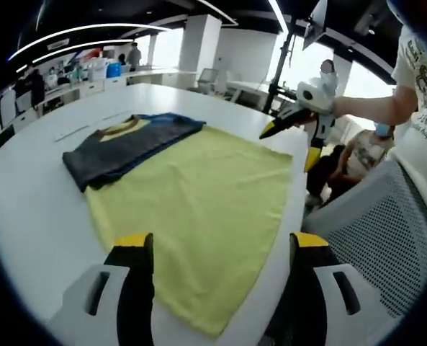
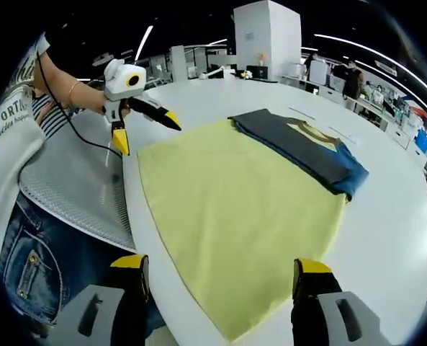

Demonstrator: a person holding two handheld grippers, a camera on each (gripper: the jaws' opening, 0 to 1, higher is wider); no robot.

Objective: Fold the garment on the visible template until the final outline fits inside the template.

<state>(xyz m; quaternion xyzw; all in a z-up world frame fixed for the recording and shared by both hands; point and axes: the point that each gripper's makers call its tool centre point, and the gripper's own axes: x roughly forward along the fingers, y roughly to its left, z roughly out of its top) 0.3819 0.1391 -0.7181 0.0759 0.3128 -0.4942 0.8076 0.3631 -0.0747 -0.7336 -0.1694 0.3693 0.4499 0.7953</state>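
Yellow cloth template [image 1: 199, 216] spread flat on the white table [image 1: 40, 209], one corner hanging past the table's near edge between the left gripper [image 1: 220, 249] jaws; same template [image 2: 235, 209] seen from the opposite near edge in the right gripper view, a corner likewise overhanging between the right gripper [image 2: 220, 270] jaws. Dark grey garment [image 1: 123, 148] with blue and yellow trim at the collar, already folded into a long narrow band, lying along the template's far side, partly on the yellow and partly spilling onto bare table past its edge; also visible as a band [image 2: 299, 151] in the right gripper view. Both pairs of jaws spread apart, clamped on nothing, raised above the table's edge clear of the cloth. Judged mid-task: lengthwise fold made, outline apparently too long and off the template's border. Next move likely calls for gripping the overhanging end of the band, folding it across itself, then sliding the packet wholly onto the yellow. Person's sleeve and jeans beside the near edge.
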